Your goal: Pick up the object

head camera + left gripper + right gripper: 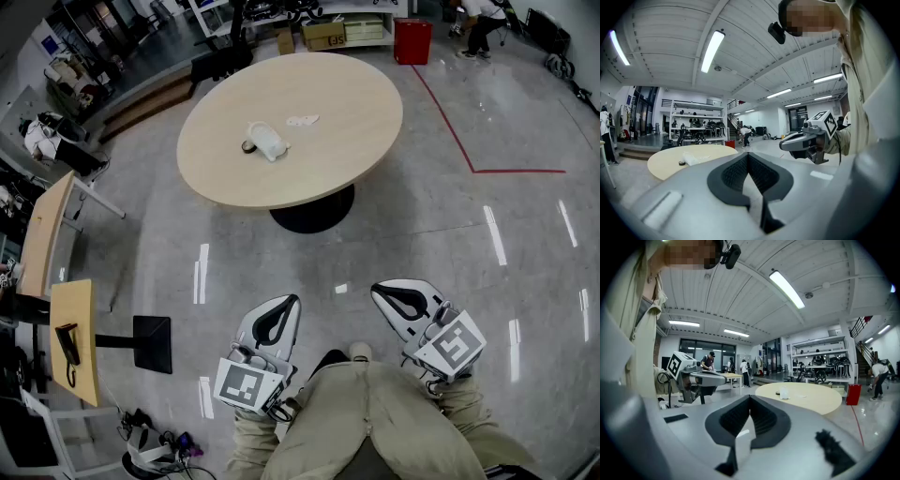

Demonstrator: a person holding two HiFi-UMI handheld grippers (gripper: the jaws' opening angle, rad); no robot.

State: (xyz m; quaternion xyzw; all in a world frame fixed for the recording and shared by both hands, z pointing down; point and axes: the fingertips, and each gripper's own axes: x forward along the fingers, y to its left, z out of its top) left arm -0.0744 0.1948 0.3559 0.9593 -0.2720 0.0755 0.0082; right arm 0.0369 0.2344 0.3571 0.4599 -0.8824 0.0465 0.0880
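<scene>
A white crumpled object (265, 141) lies on the round beige table (347, 141), with a small dark ring (247, 146) touching its left side and a flat white scrap (302, 120) behind it. From the right gripper view the white object (783, 393) shows far ahead on the table (811, 399). Both grippers hang low near the person's knees, well short of the table. My left gripper (277, 319) is shut with nothing in it, its pads (740, 171) meeting. My right gripper (405, 300) is also shut with nothing in it, its pads (761, 416) pressed together.
The table stands on a black round foot (314, 214). Wooden desks (75, 337) line the left side, with a black base plate (152, 343) on the floor. A red bin (412, 40) and cardboard boxes (323, 34) stand behind the table. A red floor line (469, 150) runs at right.
</scene>
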